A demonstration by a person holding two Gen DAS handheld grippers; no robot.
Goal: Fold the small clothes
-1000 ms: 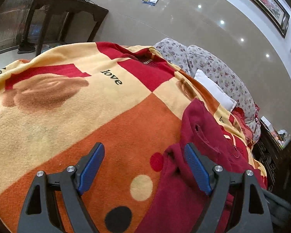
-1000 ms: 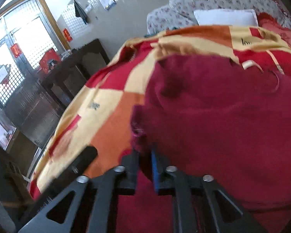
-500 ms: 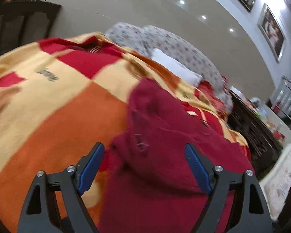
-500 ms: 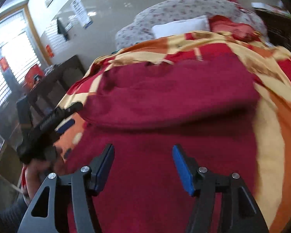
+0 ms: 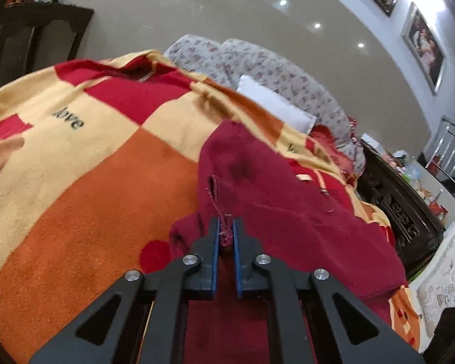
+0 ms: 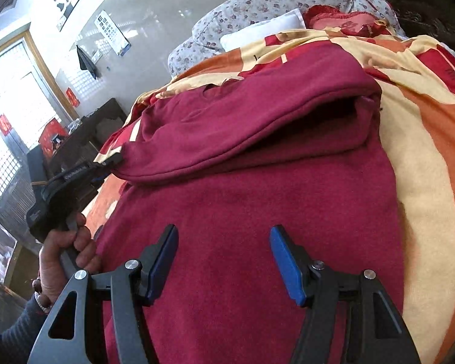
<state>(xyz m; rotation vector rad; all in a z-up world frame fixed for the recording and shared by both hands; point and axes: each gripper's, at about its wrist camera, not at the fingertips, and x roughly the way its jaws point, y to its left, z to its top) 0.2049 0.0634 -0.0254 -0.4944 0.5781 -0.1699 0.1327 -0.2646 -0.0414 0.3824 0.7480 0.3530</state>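
A dark red garment (image 5: 276, 200) lies on a checked orange, yellow and red blanket (image 5: 85, 163). Its upper part is folded down over the lower part (image 6: 251, 212). My left gripper (image 5: 226, 236) is shut on the garment's folded hem at its left corner. In the right wrist view the left gripper (image 6: 75, 176) shows at the garment's left edge, held by a hand. My right gripper (image 6: 224, 261) is open and empty, just above the garment's lower part.
The blanket (image 6: 424, 139) covers a bed with a floral headboard cushion (image 5: 273, 69) and a white pillow (image 5: 273, 103). A dark wooden table (image 5: 30, 33) stands at the far left. Dark carved furniture (image 5: 400, 200) stands beside the bed on the right.
My left gripper has closed on the garment's hem at the left corner. My right gripper let go of the garment earlier and now hovers open over its lower part.
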